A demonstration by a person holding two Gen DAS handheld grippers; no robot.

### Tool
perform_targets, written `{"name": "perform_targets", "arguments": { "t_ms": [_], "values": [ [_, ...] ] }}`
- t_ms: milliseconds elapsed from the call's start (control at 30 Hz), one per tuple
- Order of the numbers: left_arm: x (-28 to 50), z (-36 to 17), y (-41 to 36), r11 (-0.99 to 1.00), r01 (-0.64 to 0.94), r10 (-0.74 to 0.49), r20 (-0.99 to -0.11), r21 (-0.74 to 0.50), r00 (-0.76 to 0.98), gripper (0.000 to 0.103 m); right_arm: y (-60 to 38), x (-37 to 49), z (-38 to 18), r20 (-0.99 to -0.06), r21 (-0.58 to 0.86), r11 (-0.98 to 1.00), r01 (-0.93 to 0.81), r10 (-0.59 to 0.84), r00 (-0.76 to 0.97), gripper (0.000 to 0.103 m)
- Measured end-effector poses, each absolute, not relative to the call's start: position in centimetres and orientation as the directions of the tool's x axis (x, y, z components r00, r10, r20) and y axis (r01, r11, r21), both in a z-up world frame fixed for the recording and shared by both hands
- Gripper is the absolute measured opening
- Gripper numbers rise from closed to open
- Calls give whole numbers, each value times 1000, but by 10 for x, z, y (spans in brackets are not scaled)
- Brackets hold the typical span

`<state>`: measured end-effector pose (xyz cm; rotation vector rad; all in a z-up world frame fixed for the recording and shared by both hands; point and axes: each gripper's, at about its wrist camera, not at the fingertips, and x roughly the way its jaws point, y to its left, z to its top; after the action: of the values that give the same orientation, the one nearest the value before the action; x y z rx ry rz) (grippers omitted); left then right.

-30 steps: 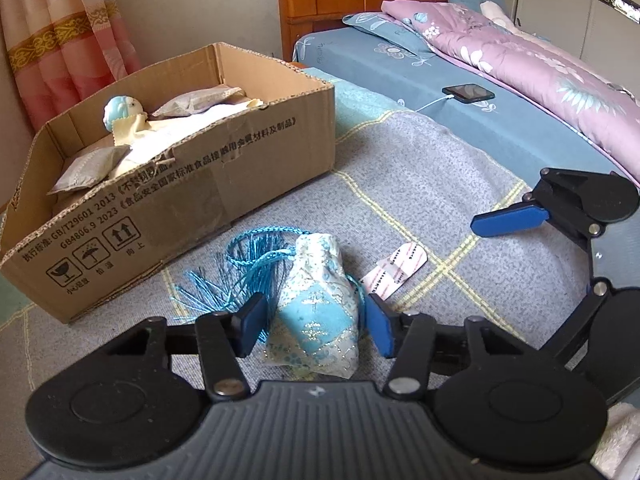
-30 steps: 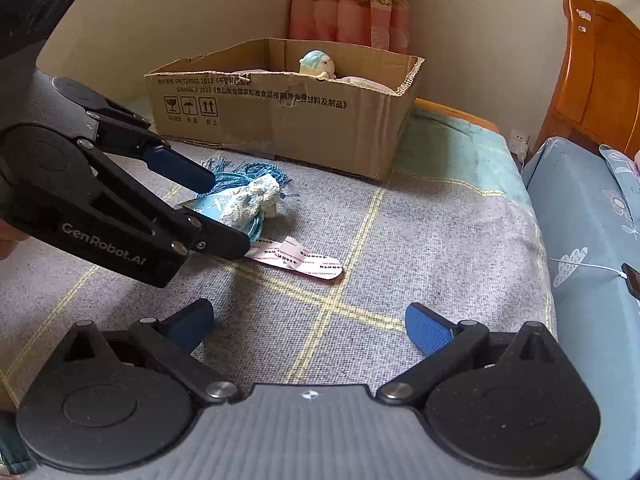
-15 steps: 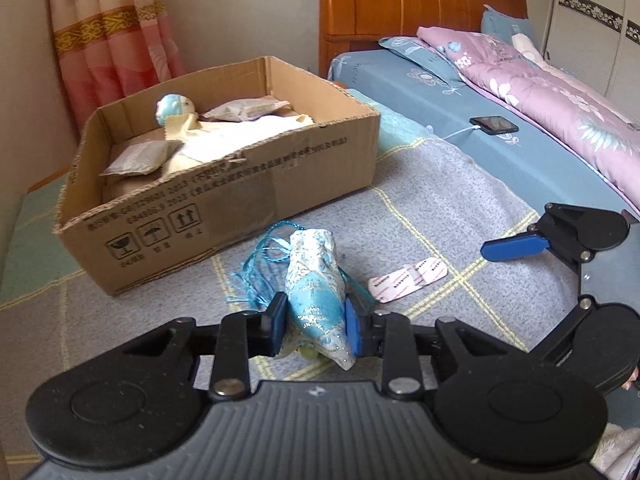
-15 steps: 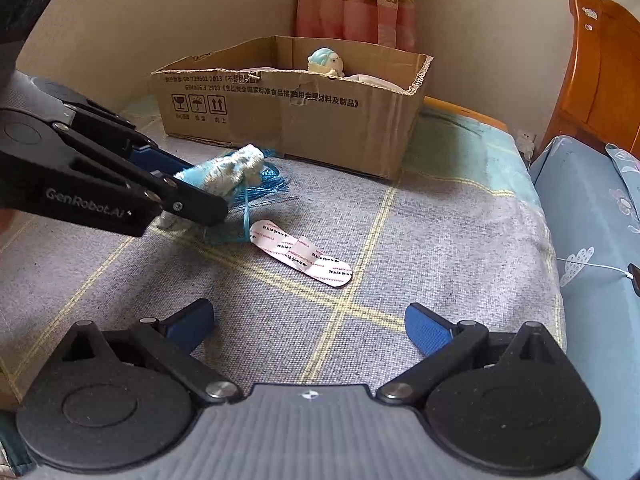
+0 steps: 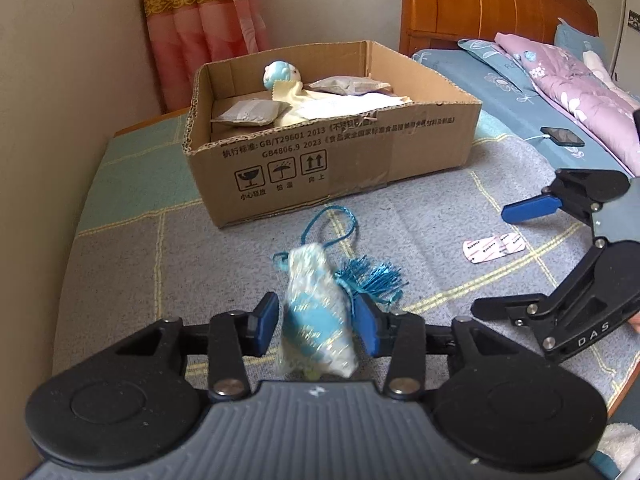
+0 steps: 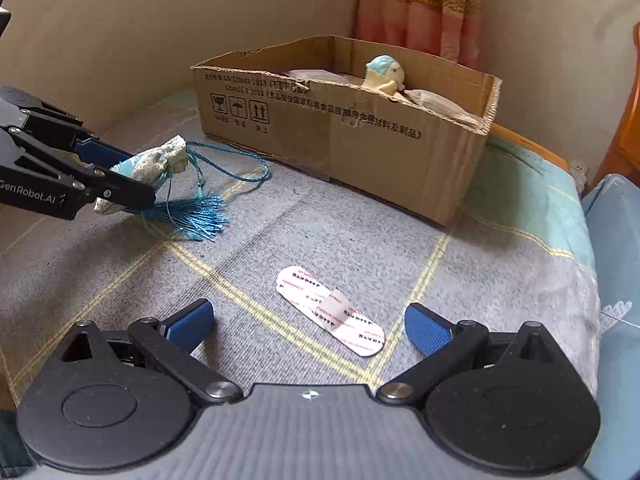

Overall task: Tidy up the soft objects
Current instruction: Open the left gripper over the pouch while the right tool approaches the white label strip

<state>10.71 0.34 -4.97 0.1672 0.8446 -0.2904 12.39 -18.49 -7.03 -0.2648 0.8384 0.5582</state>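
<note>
My left gripper (image 5: 316, 326) is shut on a light-blue embroidered pouch (image 5: 316, 316) and holds it just above the blanket; its blue cord and tassel (image 5: 370, 278) hang down. In the right wrist view the pouch (image 6: 154, 164) sits in the left gripper's fingers (image 6: 104, 152). My right gripper (image 6: 308, 326) is open and empty, low over a pink-and-white flat packet (image 6: 330, 310), which also shows in the left wrist view (image 5: 494, 246). The open cardboard box (image 5: 332, 156) holds a small doll (image 5: 280, 74), grey pouches and pale cloth.
A grey checked blanket (image 6: 280, 232) covers the surface. The box (image 6: 344, 132) stands at its far side near a curtain (image 5: 200, 20). A bed with a phone (image 5: 562, 136) lies to the right in the left wrist view.
My left gripper has lifted the pouch off the blanket and drawn back from the box; the tassel now hangs free. My right gripper has moved forward over the flat packet.
</note>
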Motion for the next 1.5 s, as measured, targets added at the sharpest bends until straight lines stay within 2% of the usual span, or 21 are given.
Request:
{"name": "perform_targets", "arguments": {
  "t_ms": [33, 100, 300, 533, 667, 800, 1033, 1233, 1367, 1433, 1500],
  "values": [
    [106, -49, 3, 947, 319, -193, -752, 25, 631, 61, -183, 128, -70, -765, 0, 808, -589, 379, 520, 103],
    [104, -47, 2, 947, 319, -198, -741, 24, 642, 71, -179, 135, -70, -774, 0, 784, -621, 393, 496, 103],
    [104, -47, 5, 947, 322, -207, -735, 16, 645, 72, -174, 130, -66, -804, 48, 719, -693, 440, 401, 103],
    [104, -50, 7, 944, 329, -219, -739, 4, 637, 72, -176, 102, -59, -808, 144, 702, -697, 490, 327, 103],
    [104, -51, 7, 944, 330, -222, -739, 1, 636, 72, -179, 105, -54, -793, 77, 744, -664, 449, 411, 103],
    [102, -52, 8, 945, 327, -221, -742, -3, 633, 72, -184, 126, -56, -802, 60, 760, -648, 423, 422, 103],
    [98, -51, 7, 945, 328, -214, -740, 10, 638, 75, -178, 140, -64, -872, 23, 674, -738, 375, 315, 103],
    [99, -51, 7, 945, 328, -218, -739, 4, 637, 75, -175, 132, -56, -890, 182, 595, -783, 438, 126, 103],
    [99, -52, 9, 945, 326, -216, -741, 4, 636, 75, -176, 128, -55, -883, 120, 666, -736, 411, 228, 103],
    [99, -52, 9, 946, 325, -214, -742, 6, 636, 75, -178, 130, -56, -876, 71, 724, -686, 374, 304, 97],
    [99, -53, 9, 946, 323, -211, -743, 8, 635, 75, -179, 128, -57, -870, 27, 767, -642, 334, 363, 83]
  ]
}}
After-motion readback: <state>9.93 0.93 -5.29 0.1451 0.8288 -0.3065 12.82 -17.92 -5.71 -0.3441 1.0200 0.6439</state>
